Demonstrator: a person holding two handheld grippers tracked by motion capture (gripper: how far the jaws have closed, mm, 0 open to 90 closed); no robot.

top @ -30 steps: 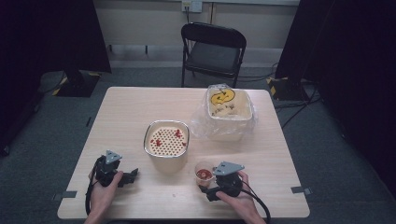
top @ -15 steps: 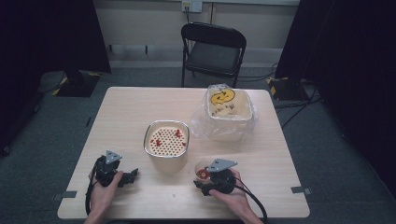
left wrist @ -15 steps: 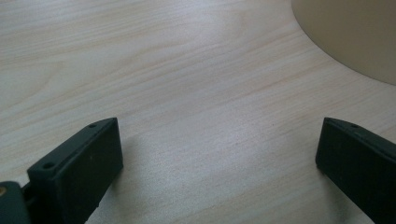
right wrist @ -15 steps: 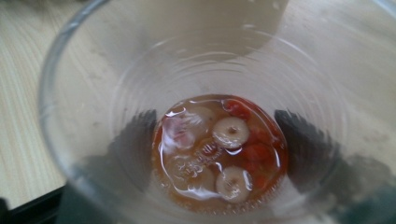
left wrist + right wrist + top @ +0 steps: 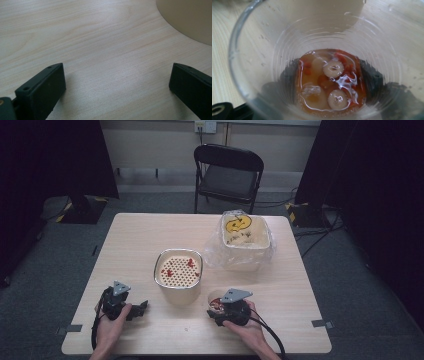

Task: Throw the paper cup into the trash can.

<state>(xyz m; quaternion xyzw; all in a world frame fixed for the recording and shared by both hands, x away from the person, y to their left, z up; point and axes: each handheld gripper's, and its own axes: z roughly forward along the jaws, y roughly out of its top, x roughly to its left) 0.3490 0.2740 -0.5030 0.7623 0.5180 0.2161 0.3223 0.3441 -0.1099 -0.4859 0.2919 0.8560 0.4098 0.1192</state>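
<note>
While the right gripper point(image 5: 216, 312) holds a clear plastic cup point(image 5: 317, 62) near the front edge of the table point(image 5: 150, 230), the step in hand looks like carrying or pouring its contents, probably into the strainer pot point(image 5: 178, 272) just behind and to the left. To do it well, I would keep the cup upright until it is over the perforated insert, then tip slowly, since the cup is thin and could buckle under a tight squeeze.

In the right gripper view, the dark jaws show through the cup walls on both sides near its base, so the jaws appear closed on the cup. It holds a little amber liquid point(image 5: 312, 95), some pale round pieces point(image 5: 333, 68) and red bits point(image 5: 340, 58).

The left gripper point(image 5: 141, 308) rests low on the table at front left, its jaws wide apart with nothing between them; the pot's side shows at the upper right of its view. A bag-lined tub point(image 5: 245, 237) stands farther back, right of the pot.
</note>
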